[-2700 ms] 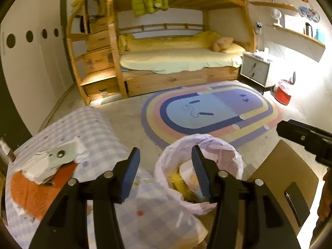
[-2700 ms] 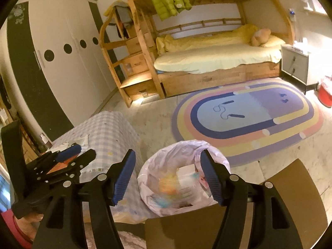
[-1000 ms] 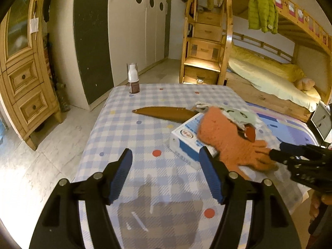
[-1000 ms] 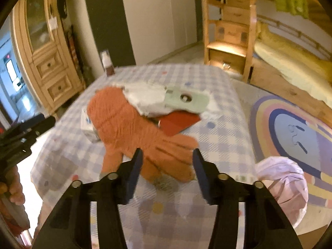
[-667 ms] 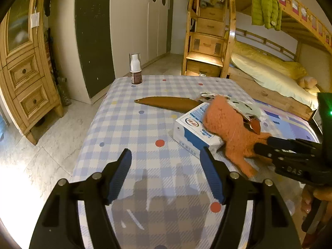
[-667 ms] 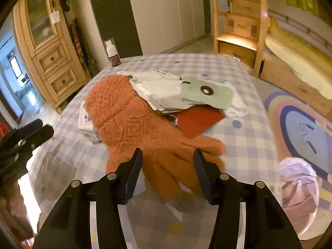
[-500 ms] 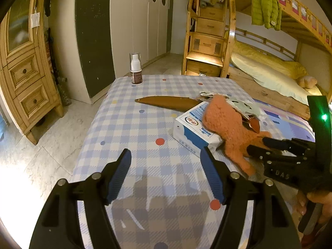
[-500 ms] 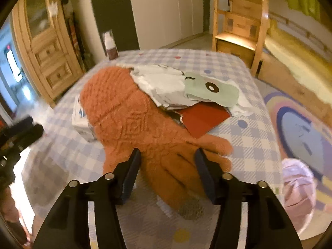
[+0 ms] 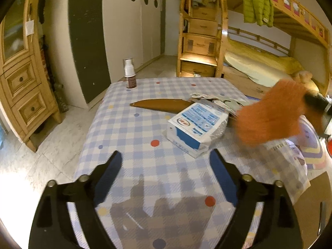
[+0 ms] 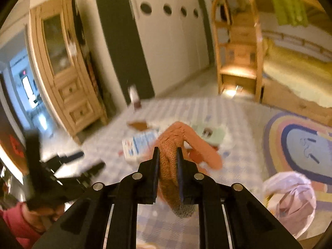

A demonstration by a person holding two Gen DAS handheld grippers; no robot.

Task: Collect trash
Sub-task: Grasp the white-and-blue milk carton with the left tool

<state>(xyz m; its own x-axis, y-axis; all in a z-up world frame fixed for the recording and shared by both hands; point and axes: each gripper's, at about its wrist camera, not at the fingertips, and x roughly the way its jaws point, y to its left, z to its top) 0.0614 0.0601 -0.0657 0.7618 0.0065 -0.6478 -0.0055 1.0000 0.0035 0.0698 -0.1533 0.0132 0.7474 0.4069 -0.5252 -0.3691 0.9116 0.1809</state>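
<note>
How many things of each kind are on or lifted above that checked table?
Orange glove: 1
Blue-and-white box: 1
Pump bottle: 1
Brown flat piece: 1
Heap of paper scraps: 1
Total: 5

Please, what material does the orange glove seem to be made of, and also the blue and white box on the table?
Orange glove: knitted yarn, probably wool or acrylic, matte and fuzzy; ribbed stitches show between the right gripper's pads. Blue and white box: likely thin printed cardboard, with crisp folded edges, slightly glossy; one corner looks crumpled.
</note>
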